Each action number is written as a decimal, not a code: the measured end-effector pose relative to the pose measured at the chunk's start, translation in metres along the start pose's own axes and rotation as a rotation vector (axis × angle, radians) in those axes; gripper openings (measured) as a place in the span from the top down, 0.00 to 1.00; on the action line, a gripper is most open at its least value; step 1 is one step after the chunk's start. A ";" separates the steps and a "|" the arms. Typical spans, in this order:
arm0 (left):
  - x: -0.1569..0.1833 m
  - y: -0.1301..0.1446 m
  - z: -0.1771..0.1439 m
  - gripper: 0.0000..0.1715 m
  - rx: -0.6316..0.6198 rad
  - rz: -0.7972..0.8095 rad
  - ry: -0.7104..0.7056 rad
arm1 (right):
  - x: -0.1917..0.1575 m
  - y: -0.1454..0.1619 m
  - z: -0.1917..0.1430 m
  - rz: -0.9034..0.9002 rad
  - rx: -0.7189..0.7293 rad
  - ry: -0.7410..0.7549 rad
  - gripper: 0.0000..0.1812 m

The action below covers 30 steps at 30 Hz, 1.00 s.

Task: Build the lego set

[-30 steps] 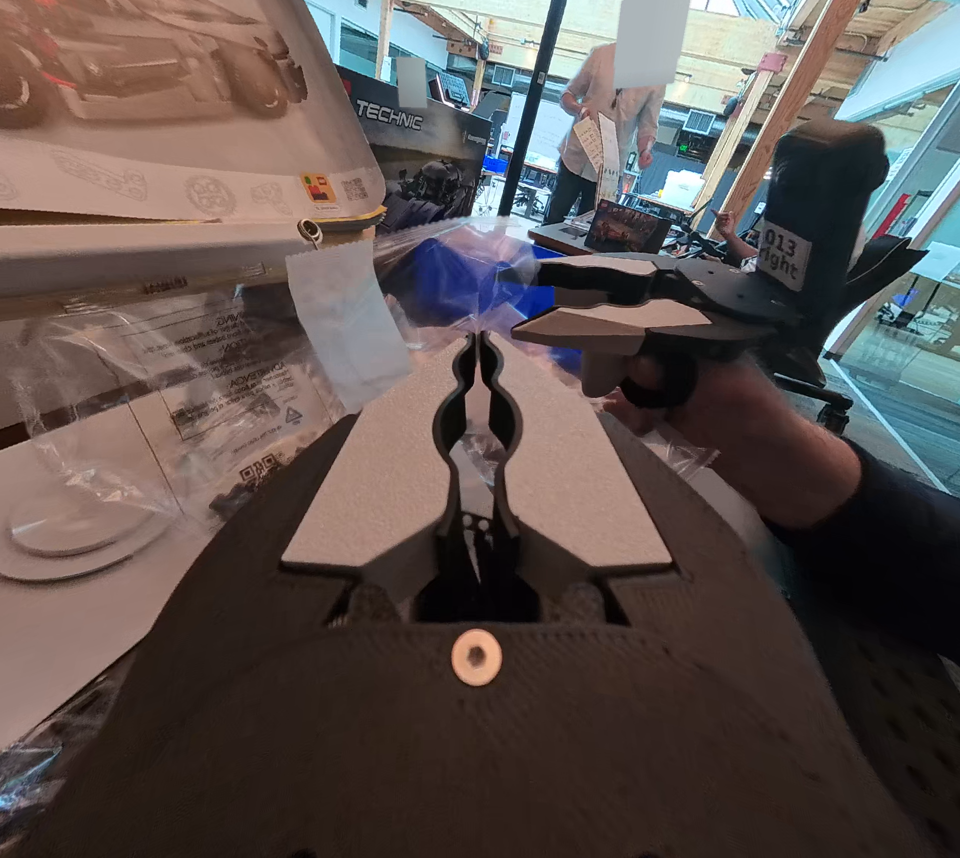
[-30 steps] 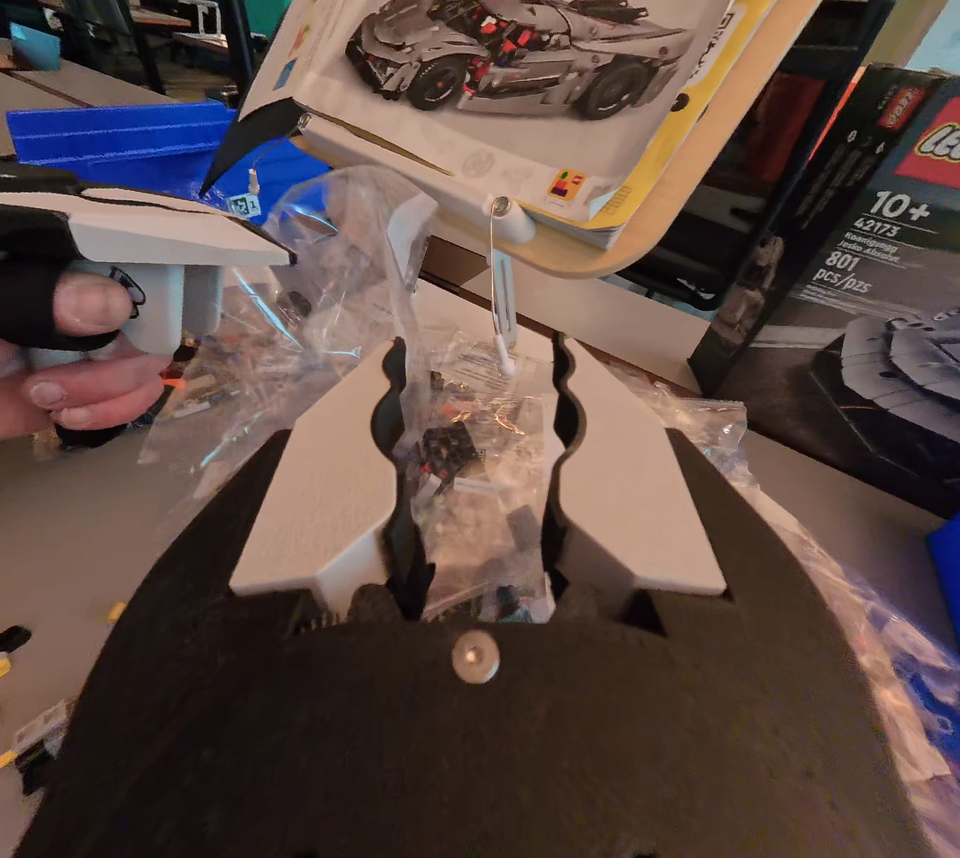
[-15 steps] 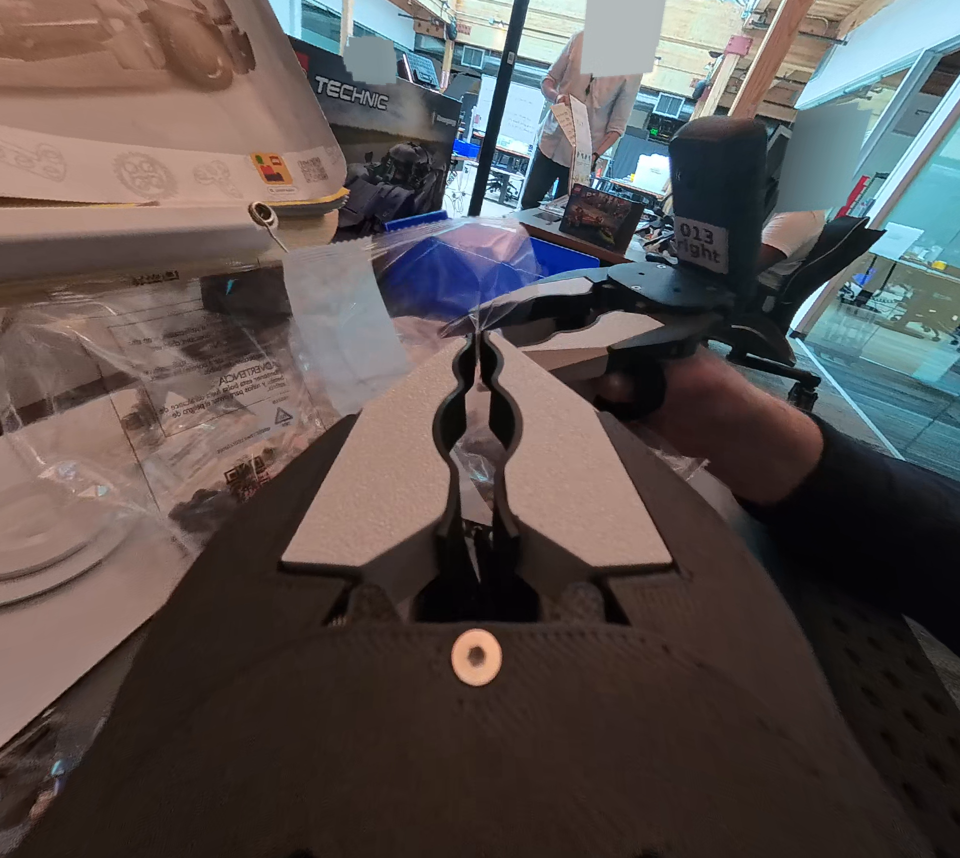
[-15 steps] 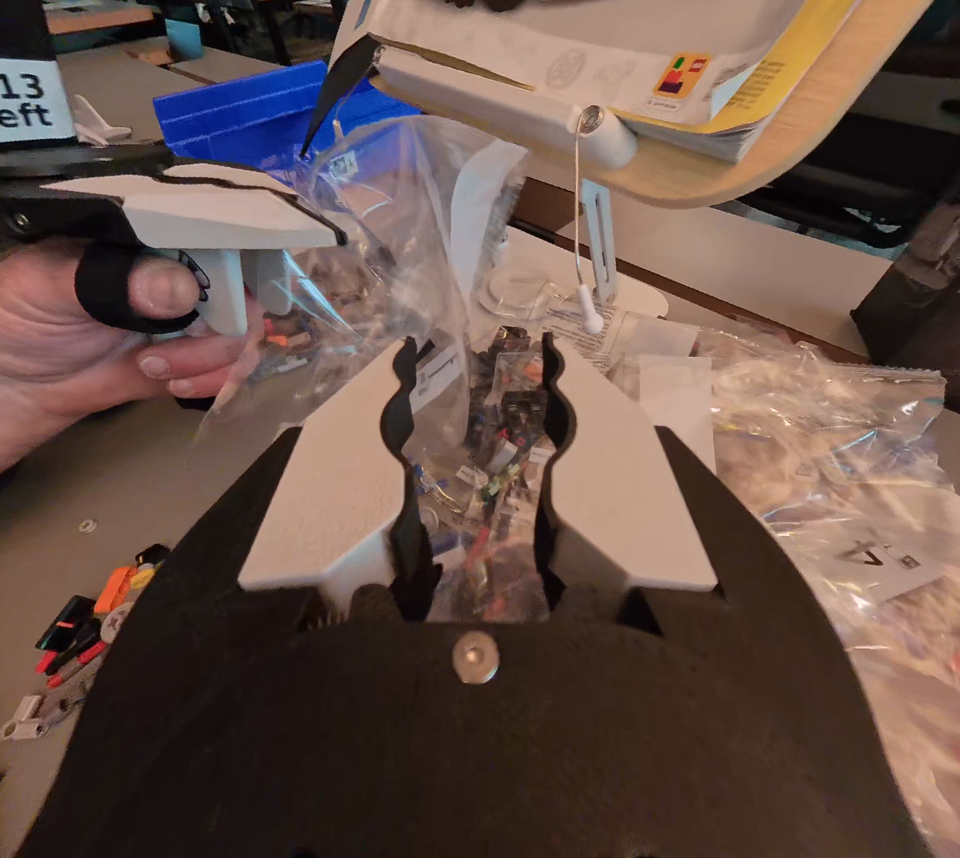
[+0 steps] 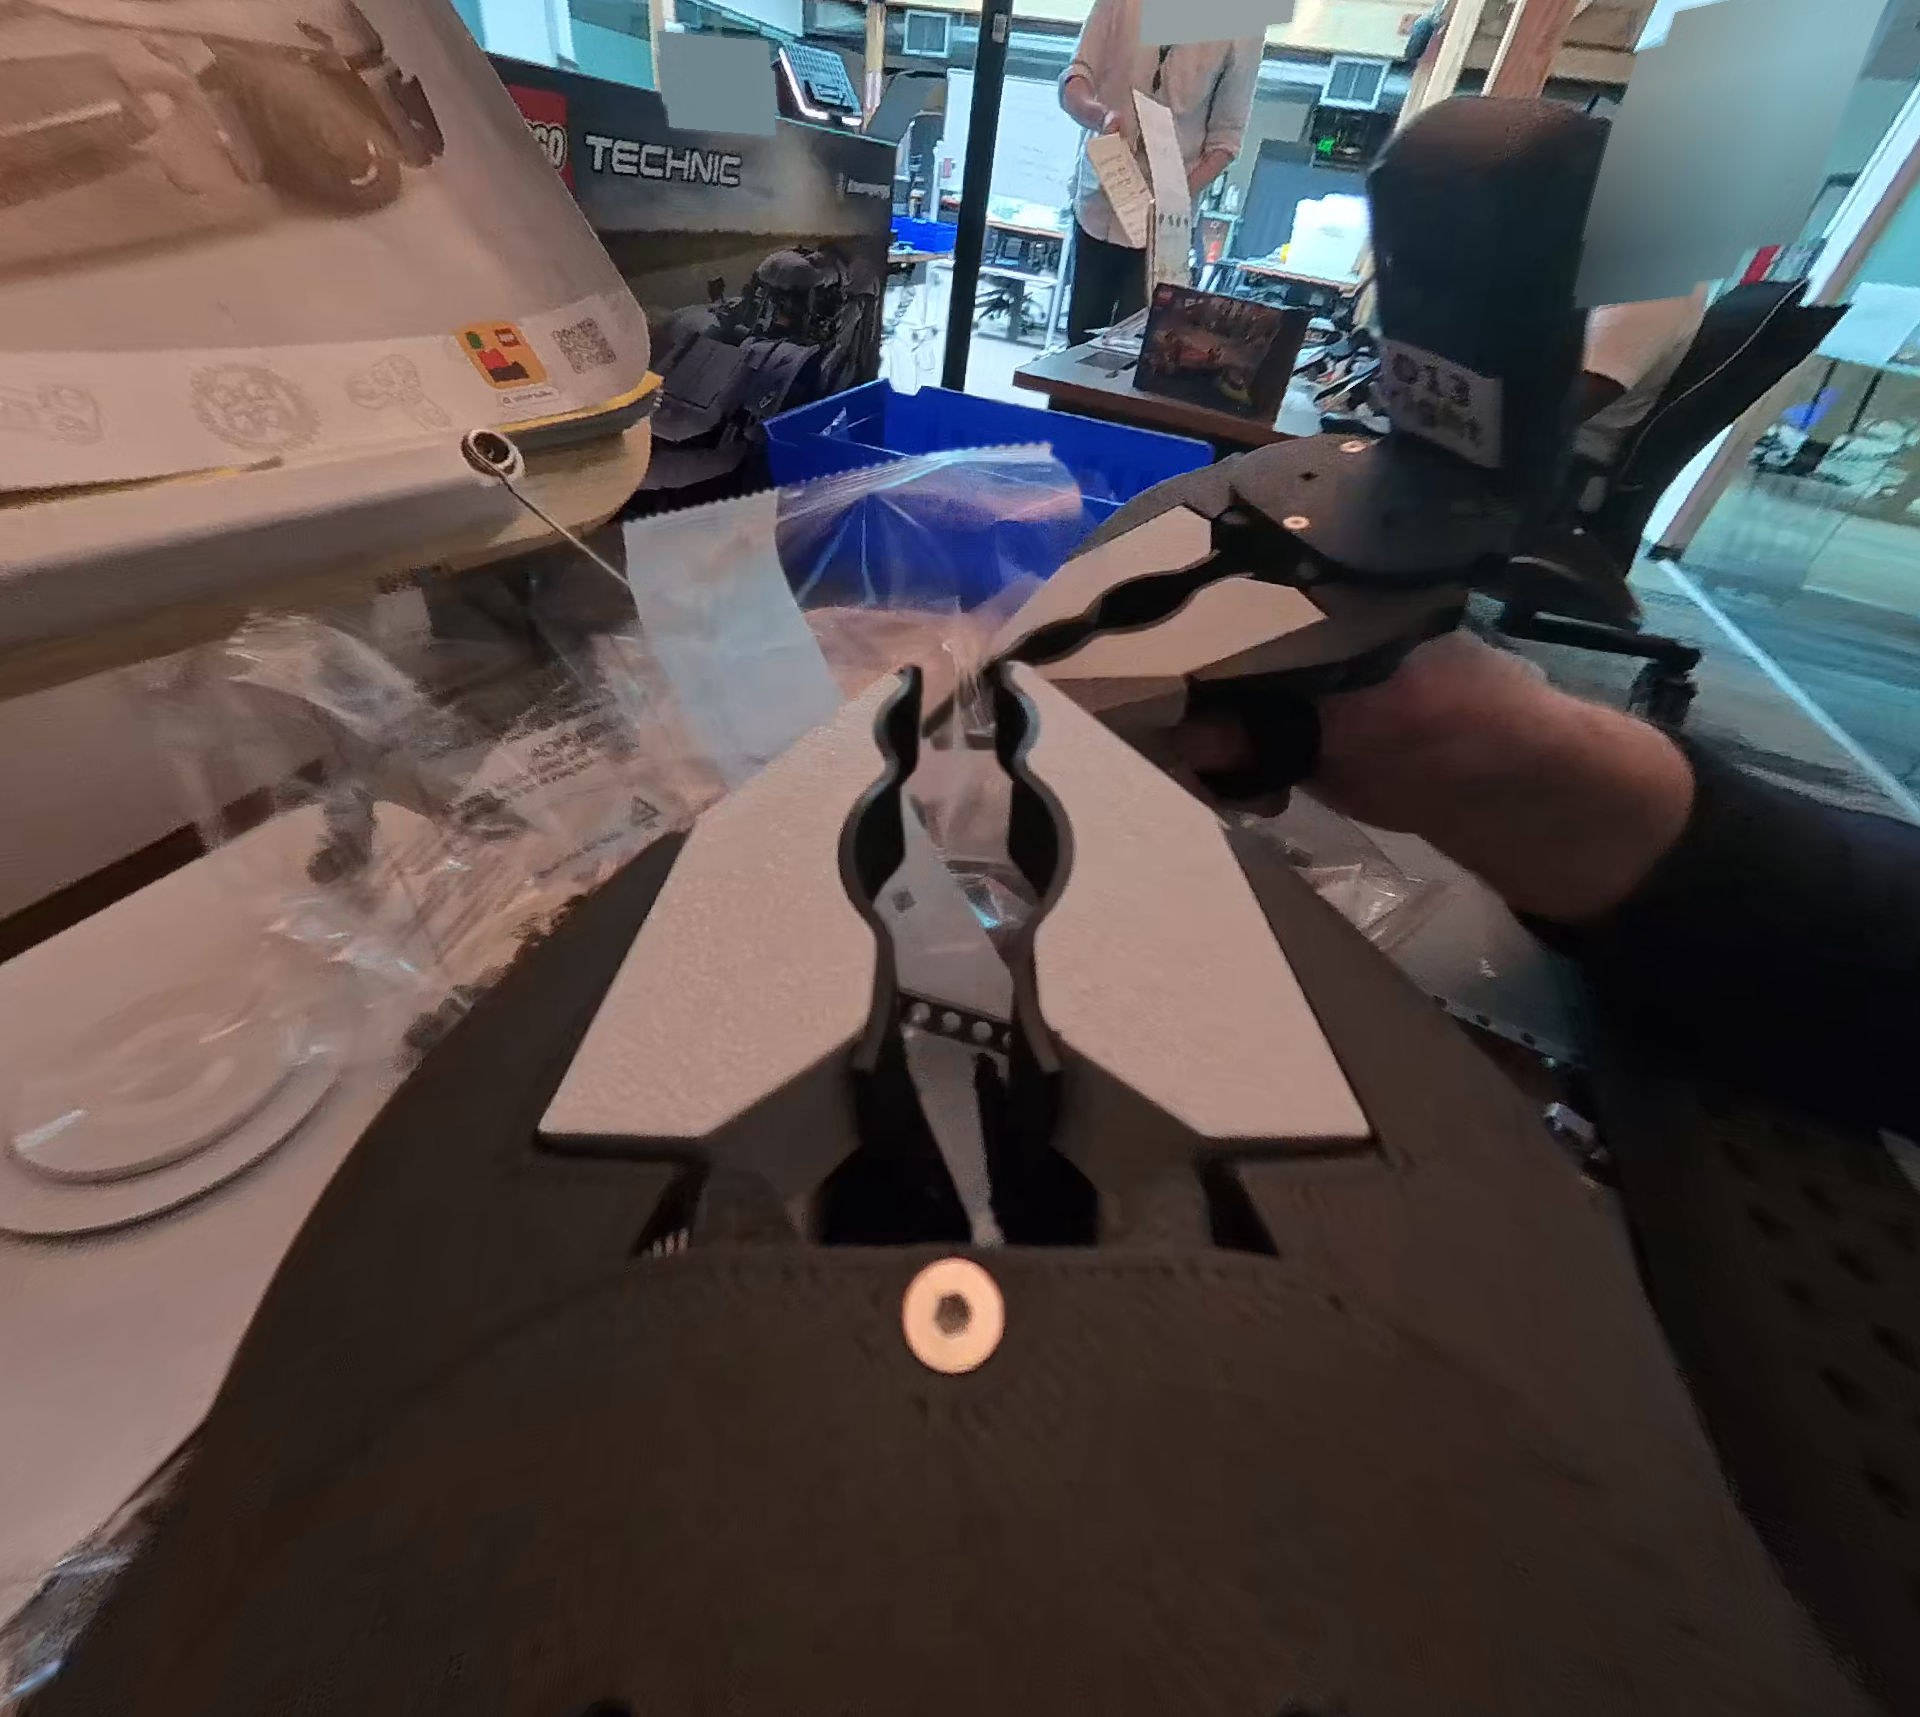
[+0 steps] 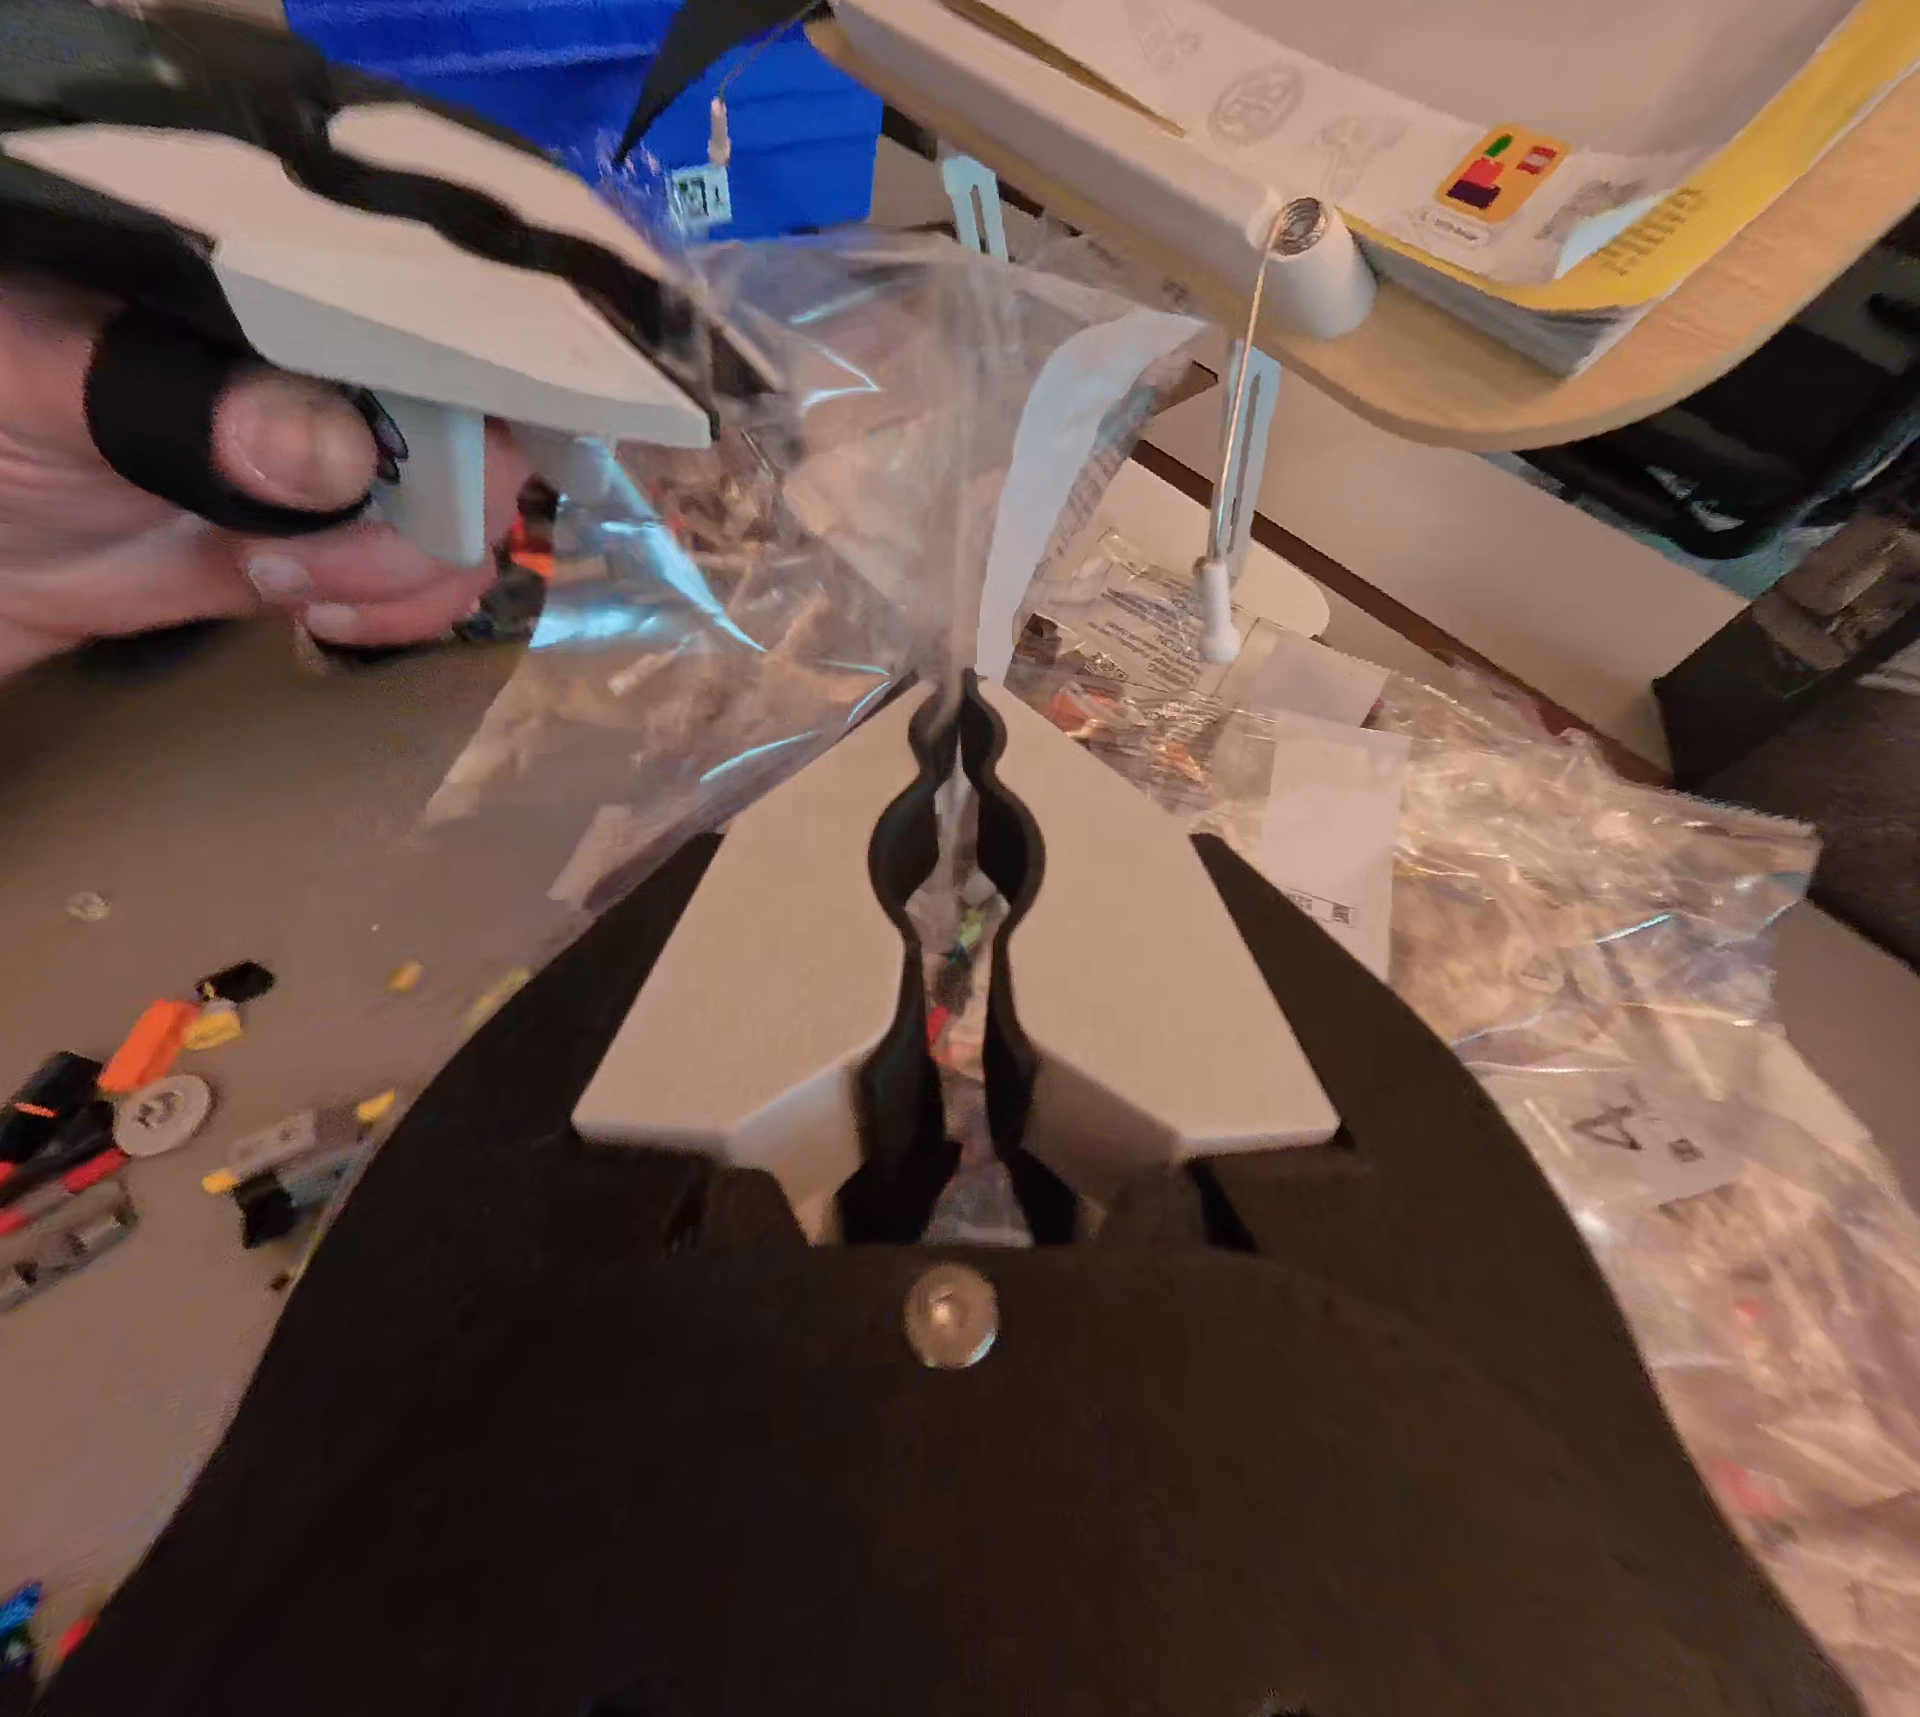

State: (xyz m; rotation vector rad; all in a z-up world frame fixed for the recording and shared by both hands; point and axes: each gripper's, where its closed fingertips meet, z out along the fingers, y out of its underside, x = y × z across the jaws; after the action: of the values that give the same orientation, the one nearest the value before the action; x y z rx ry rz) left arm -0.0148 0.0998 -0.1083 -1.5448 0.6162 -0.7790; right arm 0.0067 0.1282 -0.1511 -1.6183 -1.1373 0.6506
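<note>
Meanwhile, a clear crinkled plastic bag of small lego parts (image 6: 831, 462) hangs stretched above the bench between two hand-held grippers: the right gripper (image 6: 951, 711), its white fingers (image 6: 1122, 919) pressed nearly together, pinches one fold of the film, while the left gripper (image 5: 956, 701) in its own view has its fingers (image 5: 748, 919) only narrowly parted with film running between the tips, and it is hard to tell how firmly that side grips. The likely trouble is a sudden tear: pulled apart too hard, the bag could burst and scatter its parts across the grey bench (image 6: 208, 815), among the loose orange, black and yellow pieces (image 6: 156, 1075) already lying there; or the slick film could simply slip from the looser left grip. Behind the bag, a large instruction booklet showing a grey car (image 6: 1351, 5) rests on a curved wooden stand (image 6: 1558, 379), with further sealed clear bags (image 6: 1558, 888) beneath it and a blue plastic bin (image 5: 987, 462) beyond. The room is an open workshop with timber beams, where a standing person (image 5: 1153, 140) reads papers.
</note>
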 end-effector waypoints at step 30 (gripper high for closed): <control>0.002 -0.007 0.003 0.62 -0.161 0.363 -0.255 | -0.035 -0.006 0.011 -0.281 -0.038 0.054 1.00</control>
State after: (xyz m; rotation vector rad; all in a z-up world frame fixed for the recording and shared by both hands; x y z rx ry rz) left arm -0.0119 0.1011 -0.1013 -1.5861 0.7548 -0.2582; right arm -0.0190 0.1018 -0.1534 -1.4623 -1.3128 0.4029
